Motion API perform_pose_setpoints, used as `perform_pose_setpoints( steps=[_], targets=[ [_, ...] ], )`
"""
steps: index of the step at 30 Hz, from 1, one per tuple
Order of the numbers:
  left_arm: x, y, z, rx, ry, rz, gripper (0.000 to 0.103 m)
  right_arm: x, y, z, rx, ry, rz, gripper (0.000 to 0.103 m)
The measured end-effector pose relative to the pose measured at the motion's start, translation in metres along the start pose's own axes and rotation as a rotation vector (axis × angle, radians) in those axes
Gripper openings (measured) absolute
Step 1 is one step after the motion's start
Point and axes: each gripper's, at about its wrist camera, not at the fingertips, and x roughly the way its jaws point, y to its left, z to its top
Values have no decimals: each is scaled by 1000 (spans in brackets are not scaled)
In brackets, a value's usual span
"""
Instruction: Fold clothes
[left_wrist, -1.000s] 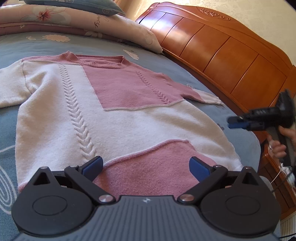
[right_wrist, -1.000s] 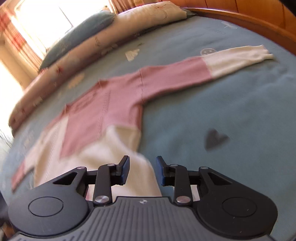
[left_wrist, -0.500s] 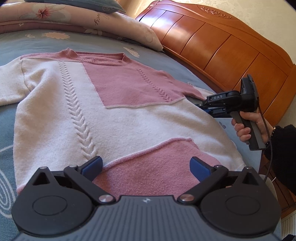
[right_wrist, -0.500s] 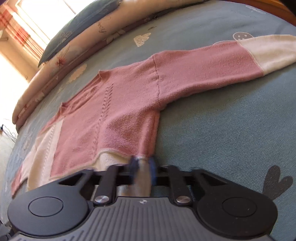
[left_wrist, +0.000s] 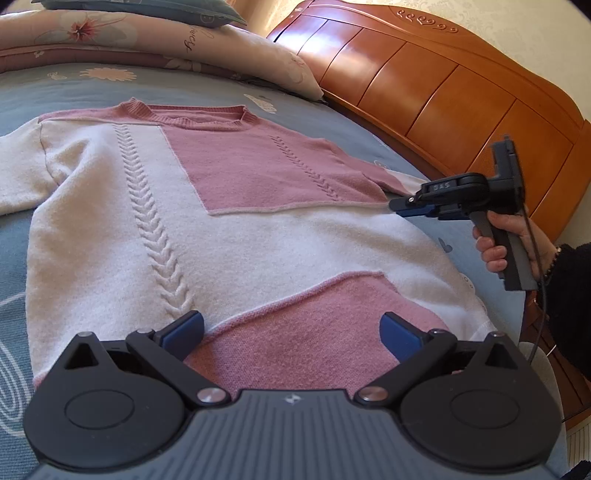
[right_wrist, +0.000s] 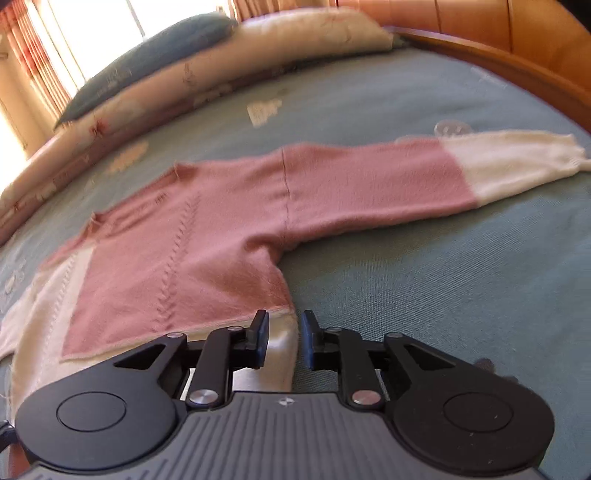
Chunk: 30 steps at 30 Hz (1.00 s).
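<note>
Nearby, pillows (left_wrist: 229, 48) crowd the sweater (left_wrist: 229, 229); left tool (left_wrist: 291, 332) wide, empty; right tool (right_wrist: 282, 341) opening astride its edge.

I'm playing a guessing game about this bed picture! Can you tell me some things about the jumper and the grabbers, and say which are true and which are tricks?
1. The pink and cream knitted jumper lies spread flat on the blue bedspread. True.
2. The jumper is already folded in half. False: it lies unfolded, one sleeve stretched out sideways.
3. The left gripper is open above the jumper's pink hem patch. True.
4. The right gripper is at the collar. False: it is at the jumper's side edge, below the armpit, jaws opening around the cream edge.
5. The headboard is white metal. False: it is orange-brown wood.
</note>
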Motion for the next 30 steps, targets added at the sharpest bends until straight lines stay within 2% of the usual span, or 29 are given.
perform_pose_setpoints(
  steps=[3, 6, 9, 12, 16, 19, 21, 23, 26, 28, 30],
  targets=[
    [0, -2, -1, 7, 1, 6, 101, -21, 16, -14, -50, -2, 64, 22],
    [-1, -3, -1, 12, 2, 11, 101, -21, 25, -35, -72, 85, 86, 22],
    [0, -3, -1, 11, 1, 10, 101, -13, 16, -56, -19, 176, 81, 23],
    [-1, -3, 0, 8, 1, 11, 101, -25, 15, -60, -3, 198, 97, 25],
    [-1, -4, -1, 15, 3, 17, 101, -38, 27, -53, -68, 114, 69, 34],
    [-1, -4, -1, 17, 3, 18, 101, -32, 31, -46, -71, 71, 51, 34],
    [-1, -3, -1, 13, 2, 15, 101, -18, 27, -44, -43, 120, 38, 35],
    [-2, -2, -1, 8, 2, 11, 101, -14, 20, -41, 7, 152, 92, 34],
    [-2, -1, -1, 3, 2, 11, 101, -29, 3, -34, 93, 20, 102, 35],
    [-2, -2, -1, 6, 3, 13, 101, -26, -9, -32, 131, 2, 44, 35],
    [-2, -2, -1, 11, 4, 16, 101, -18, -15, -35, 117, 14, 5, 35]
  ],
)
